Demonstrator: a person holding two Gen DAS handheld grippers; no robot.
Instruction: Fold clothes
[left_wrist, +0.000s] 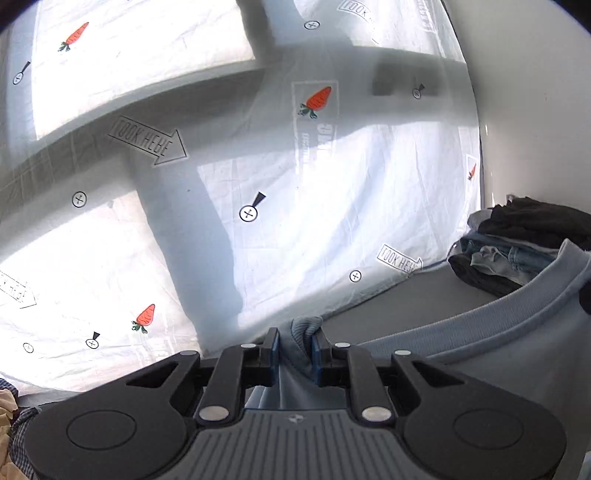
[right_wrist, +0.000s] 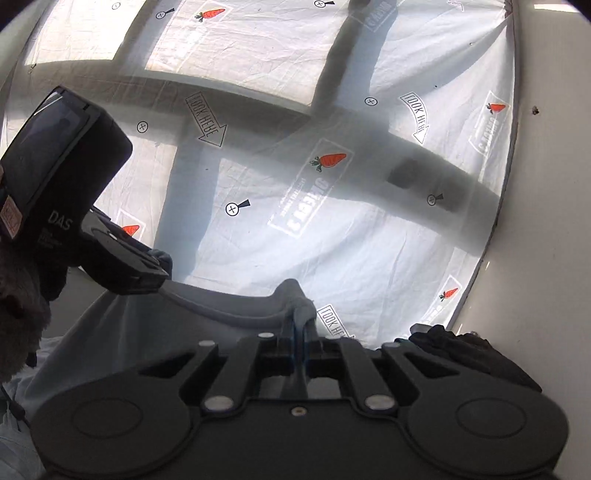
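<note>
Garment: pale blue ribbed-collar sweatshirt (left_wrist: 480, 354), hoisted by its shoulders to hang flat for folding.
Left gripper (left_wrist: 294, 350): clamped on bunched fabric.
Right gripper (right_wrist: 300, 328): pinched tight on fabric.

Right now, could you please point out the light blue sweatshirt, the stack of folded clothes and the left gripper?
light blue sweatshirt (left_wrist: 480, 343): left wrist view, ribbed neckline.
stack of folded clothes (left_wrist: 517, 243): left wrist view, denim layer.
left gripper (left_wrist: 295, 349): left wrist view, between fingertips.

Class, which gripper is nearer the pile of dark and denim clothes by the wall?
Right. The right gripper is just beside the pile; the left gripper holds the blue sweatshirt farther away.
</note>
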